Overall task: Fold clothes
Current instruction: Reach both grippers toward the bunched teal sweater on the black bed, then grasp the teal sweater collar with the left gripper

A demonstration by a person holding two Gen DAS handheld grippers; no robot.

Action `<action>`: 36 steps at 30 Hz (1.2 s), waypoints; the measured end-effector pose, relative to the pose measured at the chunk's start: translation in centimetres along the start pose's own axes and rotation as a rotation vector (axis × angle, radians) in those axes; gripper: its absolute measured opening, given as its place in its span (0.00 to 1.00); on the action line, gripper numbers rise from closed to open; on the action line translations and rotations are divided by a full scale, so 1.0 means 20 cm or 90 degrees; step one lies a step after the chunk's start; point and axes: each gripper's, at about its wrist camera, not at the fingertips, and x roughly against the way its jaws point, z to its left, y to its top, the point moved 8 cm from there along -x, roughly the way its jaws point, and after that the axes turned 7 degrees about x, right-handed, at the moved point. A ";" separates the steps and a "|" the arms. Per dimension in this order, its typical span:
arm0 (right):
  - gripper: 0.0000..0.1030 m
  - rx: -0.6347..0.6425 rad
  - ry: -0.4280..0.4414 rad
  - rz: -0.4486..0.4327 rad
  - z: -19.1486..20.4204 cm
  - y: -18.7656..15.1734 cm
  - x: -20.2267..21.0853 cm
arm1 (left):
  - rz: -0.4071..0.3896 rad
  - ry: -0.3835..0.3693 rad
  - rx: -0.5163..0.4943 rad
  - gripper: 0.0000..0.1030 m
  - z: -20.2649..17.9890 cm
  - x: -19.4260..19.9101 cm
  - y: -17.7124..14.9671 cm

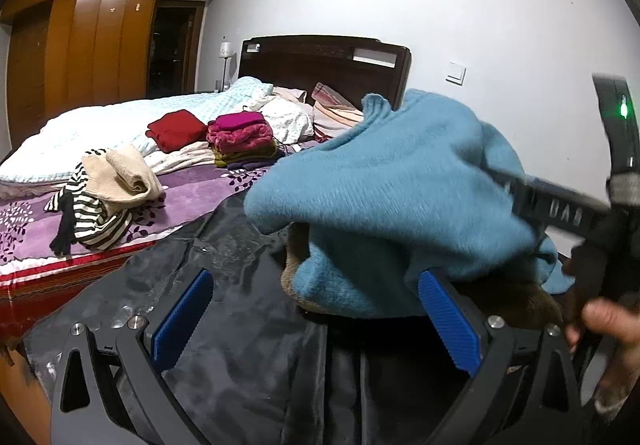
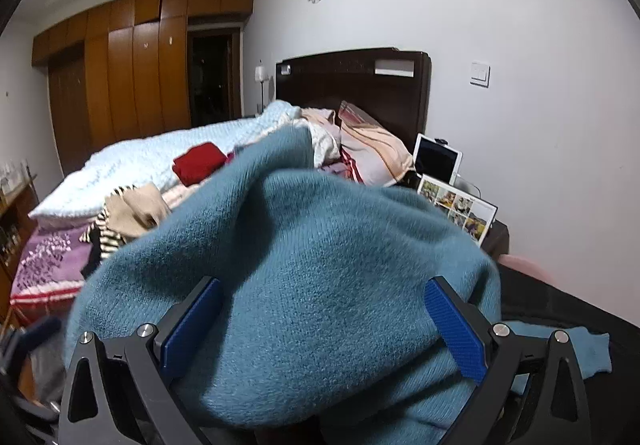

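Right view only: we see a tablet (image 2: 438, 159) at 2 o'clock.
Blue sweater (image 1: 400, 185): bunched; axis unclear to us.
Left gripper (image 1: 316, 321): spread wide, holding nothing.
Right gripper (image 2: 324, 329): wide open, sweater between.

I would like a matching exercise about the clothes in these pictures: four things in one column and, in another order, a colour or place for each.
Things:
1. sweater
2. folded garment on the bed
3. striped garment
4. left tool

Colour or place:
A. black and white, near the bed's edge
B. blue pads, fingers wide apart
C. red, before the pale quilt
D. teal, bunched up close to both cameras

Pairs: 1-D, 2-C, 3-A, 4-B
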 end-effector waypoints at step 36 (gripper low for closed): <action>0.99 0.066 -0.048 0.101 -0.04 -0.52 -0.08 | 0.036 -0.044 -0.001 1.00 0.14 -0.16 0.28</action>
